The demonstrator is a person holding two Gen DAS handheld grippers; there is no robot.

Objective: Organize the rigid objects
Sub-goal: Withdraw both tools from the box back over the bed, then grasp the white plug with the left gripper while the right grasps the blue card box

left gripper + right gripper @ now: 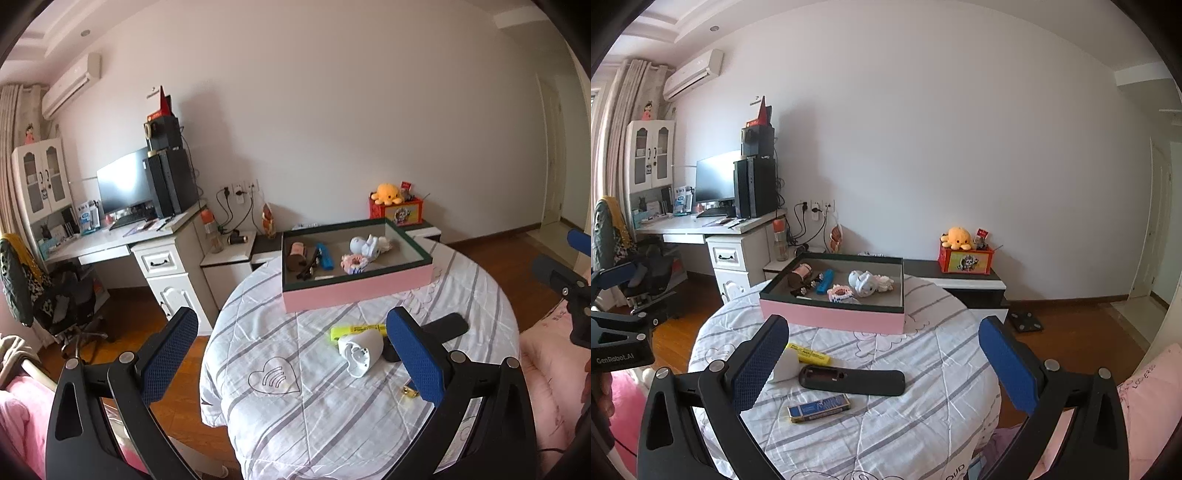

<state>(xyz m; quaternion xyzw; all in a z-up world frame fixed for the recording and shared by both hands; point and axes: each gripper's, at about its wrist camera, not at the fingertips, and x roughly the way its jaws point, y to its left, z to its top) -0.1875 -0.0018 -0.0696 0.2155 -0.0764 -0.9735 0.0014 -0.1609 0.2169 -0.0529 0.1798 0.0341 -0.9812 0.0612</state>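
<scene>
A pink box (pixel 354 290) (pixel 831 317) with a dark rim stands at the far side of a round table covered in striped cloth (pixel 295 413) (pixel 923 398). It holds several small items. On the cloth nearer me lie a white cup-shaped plug (pixel 360 350) (pixel 785 365), a yellow highlighter (pixel 356 329) (pixel 809 353), a black remote cover (pixel 443 328) (pixel 851 380) and a blue and gold case (pixel 819 407) (pixel 410 391). My left gripper (pixel 299 360) is open and empty above the plug. My right gripper (pixel 884 365) is open and empty above the remote cover.
A white desk (pixel 122 240) with a monitor and computer tower stands at the left, with a chair (pixel 44 295) beside it. A low cabinet with a red box and yellow plush (pixel 964 254) stands by the wall. Wooden floor surrounds the table. Pink bedding (pixel 1137 398) lies at the right.
</scene>
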